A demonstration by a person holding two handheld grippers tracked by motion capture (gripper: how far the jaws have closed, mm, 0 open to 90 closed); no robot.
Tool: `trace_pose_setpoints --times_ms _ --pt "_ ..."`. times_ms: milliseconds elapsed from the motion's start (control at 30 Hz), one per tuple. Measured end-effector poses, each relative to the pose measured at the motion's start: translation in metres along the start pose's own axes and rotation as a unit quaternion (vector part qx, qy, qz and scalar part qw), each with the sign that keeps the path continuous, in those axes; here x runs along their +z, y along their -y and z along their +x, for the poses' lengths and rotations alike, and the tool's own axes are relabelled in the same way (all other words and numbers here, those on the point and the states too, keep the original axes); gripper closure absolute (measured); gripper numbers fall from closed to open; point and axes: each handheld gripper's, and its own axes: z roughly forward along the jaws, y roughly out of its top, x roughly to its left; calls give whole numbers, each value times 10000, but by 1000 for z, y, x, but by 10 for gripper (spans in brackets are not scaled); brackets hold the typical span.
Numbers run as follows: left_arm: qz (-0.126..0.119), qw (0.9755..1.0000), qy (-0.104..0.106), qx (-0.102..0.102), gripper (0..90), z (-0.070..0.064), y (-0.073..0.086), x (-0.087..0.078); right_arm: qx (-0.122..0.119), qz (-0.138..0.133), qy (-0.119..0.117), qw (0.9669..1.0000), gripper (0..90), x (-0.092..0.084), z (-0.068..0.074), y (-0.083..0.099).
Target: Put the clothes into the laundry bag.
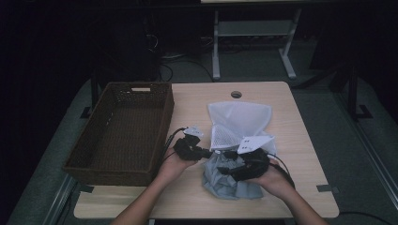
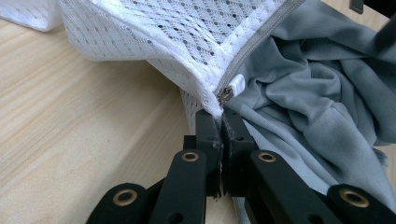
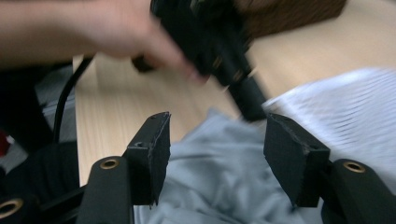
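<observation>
The right gripper point(image 3: 217, 154) is hovering with jaws apart, gripping nothing, over the grey garment point(image 1: 220, 180) lying near the table's point(image 1: 300, 140) front edge. Beyond, the left gripper point(image 2: 222, 135) is pinching the white mesh bag point(image 1: 237, 122) at its zipper corner, with the wicker basket point(image 1: 119, 131) sitting leftward

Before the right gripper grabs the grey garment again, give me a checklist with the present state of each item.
1. Left gripper shut on the mesh bag edge by the zipper: ok.
2. Right gripper open, nothing pinched between its pads: ok.
3. Grey garment lies under the open right jaws, within reach: ok.
4. Garment fully inside the bag: not ok, much of it lies out on the table.
5. Bag mouth wide enough for the rest: cannot tell.
6. Basket stands apart from the work, at the left: ok.
</observation>
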Motion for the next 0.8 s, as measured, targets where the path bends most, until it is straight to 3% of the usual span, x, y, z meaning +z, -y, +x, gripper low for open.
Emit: trace_pose_setpoints --times_ms 167,333,467,533,600,800 --pt "-4 10000 10 -14 871 1 1 0 -35 451 6 9990 427 28 6 12" --pt "-16 10000 -22 -30 873 0 1 0 -249 940 78 9952 533 49 12 23" --pt "-16 10000 -38 -34 874 1 1 -1 -393 1274 220 9908 660 55 13 34" --pt "-12 10000 -40 -31 874 1 1 -1 -386 1245 244 9912 774 54 12 36" --pt "-1 10000 -36 -12 874 1 2 -1 -395 1271 287 9907 825 52 11 35" --pt "0 10000 -12 26 874 0 1 -1 -305 1156 552 9913 844 30 3 36"
